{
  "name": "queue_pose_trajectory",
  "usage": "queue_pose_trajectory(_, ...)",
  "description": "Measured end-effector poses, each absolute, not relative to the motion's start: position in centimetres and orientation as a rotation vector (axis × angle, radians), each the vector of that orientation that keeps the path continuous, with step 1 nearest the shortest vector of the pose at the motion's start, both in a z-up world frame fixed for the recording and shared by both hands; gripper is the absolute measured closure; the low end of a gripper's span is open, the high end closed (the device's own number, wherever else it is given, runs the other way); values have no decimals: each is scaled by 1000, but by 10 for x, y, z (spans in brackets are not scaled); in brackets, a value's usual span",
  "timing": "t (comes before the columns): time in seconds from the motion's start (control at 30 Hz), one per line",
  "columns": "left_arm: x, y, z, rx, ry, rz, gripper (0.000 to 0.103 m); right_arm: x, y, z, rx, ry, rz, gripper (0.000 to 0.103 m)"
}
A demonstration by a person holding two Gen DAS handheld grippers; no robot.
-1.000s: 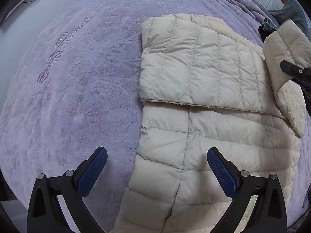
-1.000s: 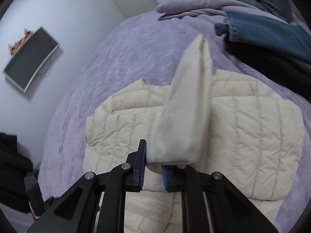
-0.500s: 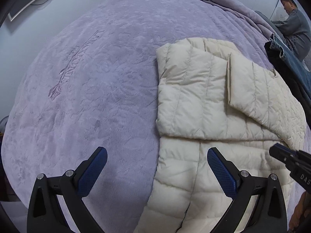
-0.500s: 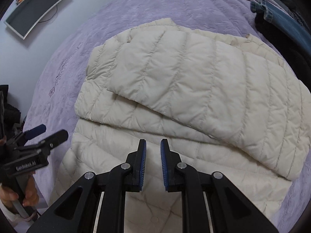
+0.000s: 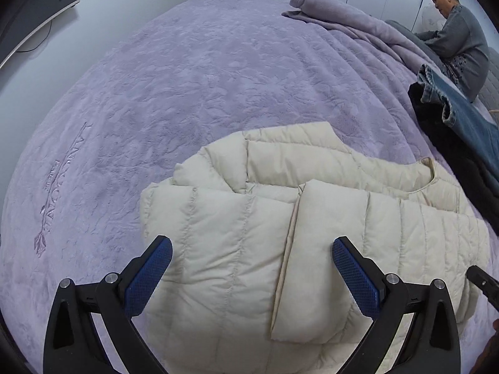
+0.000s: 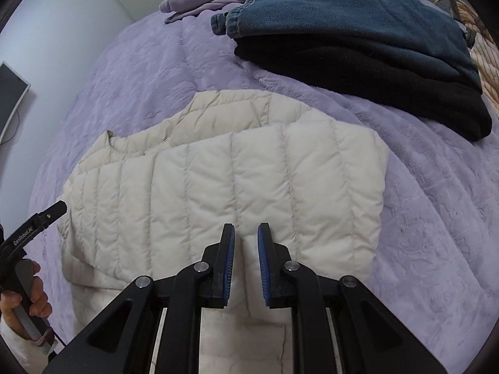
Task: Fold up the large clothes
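A cream quilted down jacket (image 5: pixel 237 249) lies on the purple bedspread (image 5: pixel 187 78), both sleeves folded in across its body. It also shows in the right wrist view (image 6: pixel 237 180). My left gripper (image 5: pixel 249 268) is wide open and empty, just above the jacket's left folded sleeve. My right gripper (image 6: pixel 245 249) has its jaws slightly apart with nothing between them, hovering over the jacket's right half. The left gripper's body shows at the left edge of the right wrist view (image 6: pixel 34 224).
Folded blue jeans (image 6: pixel 358 21) lie on a black garment (image 6: pixel 374 74) at the back right of the bed. A rumpled purple blanket (image 5: pixel 349 18) lies at the far edge. A person in grey (image 5: pixel 458 34) sits beyond it. A monitor (image 5: pixel 34 9) hangs on the left wall.
My right gripper laid the right sleeve across the jacket and let go of it. Both grippers moved up toward the collar end of the jacket.
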State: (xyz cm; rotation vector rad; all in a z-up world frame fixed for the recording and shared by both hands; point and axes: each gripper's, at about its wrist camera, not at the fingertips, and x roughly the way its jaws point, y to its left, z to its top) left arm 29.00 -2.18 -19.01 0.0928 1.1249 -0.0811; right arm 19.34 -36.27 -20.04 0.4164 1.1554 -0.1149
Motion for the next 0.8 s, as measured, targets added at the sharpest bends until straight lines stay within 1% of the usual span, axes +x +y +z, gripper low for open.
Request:
queue_pose_trajectory(0.13, 275, -20, -216, 130, 1187, -74, 0, 194, -360, -222, 427, 1209, -83, 86)
queue_pose_trajectory(0.27, 253, -15, -232, 140, 1218, -79, 0, 176, -352, -235, 369, 1238, -41, 86)
queue_pose_trajectory(0.4, 241, -16, -236, 168, 1198, -78, 0, 166, -354, -244, 371, 1248, -29, 86)
queue_pose_trajectory(0.67, 244, -15, -244, 151, 1209, -75, 0, 168, -371, -263, 460, 1263, -46, 87)
queue_pose_trajectory(0.8, 244, -15, -244, 157, 1206, -74, 0, 166, -373, -263, 465, 1257, -55, 87)
